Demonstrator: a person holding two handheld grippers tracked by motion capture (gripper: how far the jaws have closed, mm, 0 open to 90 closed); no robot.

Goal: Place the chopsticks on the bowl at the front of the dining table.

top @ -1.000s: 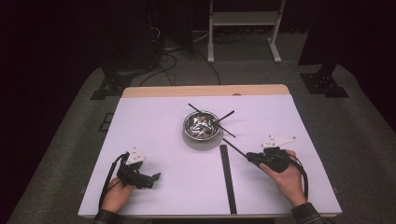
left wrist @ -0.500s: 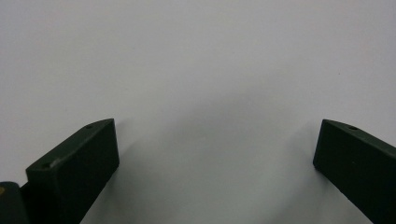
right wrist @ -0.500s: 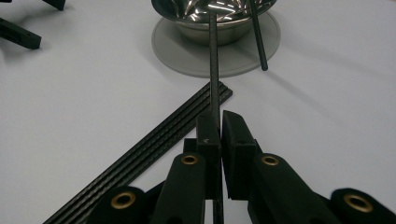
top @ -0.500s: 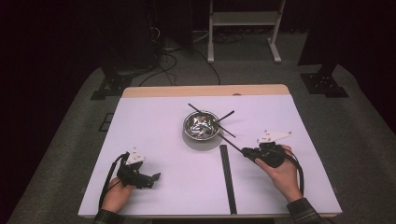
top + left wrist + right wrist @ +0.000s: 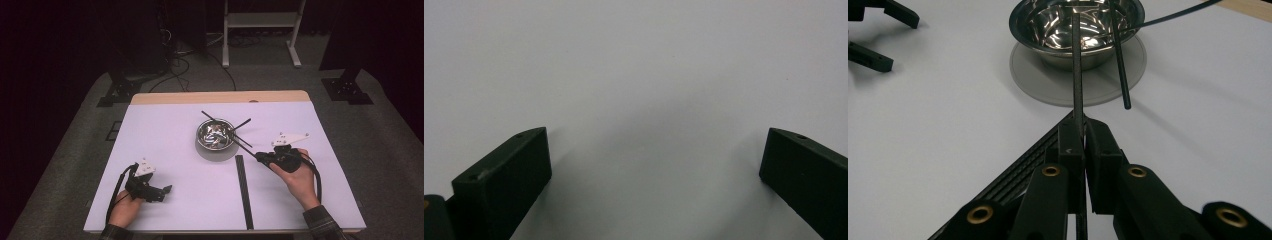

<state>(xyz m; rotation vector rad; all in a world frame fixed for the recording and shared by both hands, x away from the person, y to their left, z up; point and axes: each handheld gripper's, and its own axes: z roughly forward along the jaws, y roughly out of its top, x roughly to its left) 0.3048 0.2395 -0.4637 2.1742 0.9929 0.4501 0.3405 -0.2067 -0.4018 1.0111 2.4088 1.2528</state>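
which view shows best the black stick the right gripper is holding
The right gripper view: the black stick runs up from between the right gripper fingers to the steel bowl. The high view shows it as a thin line. The left gripper view faces bare table.

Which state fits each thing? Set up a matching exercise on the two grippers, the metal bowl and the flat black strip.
Things:
1. left gripper
2. right gripper
3. metal bowl
4. black strip

States:
A. lying flat on the white table
B. jaws wide apart, nothing between them
C. shut on a thin black rod
D. holding black rods that stick out over its rim

Pairs: 1-B, 2-C, 3-D, 4-A
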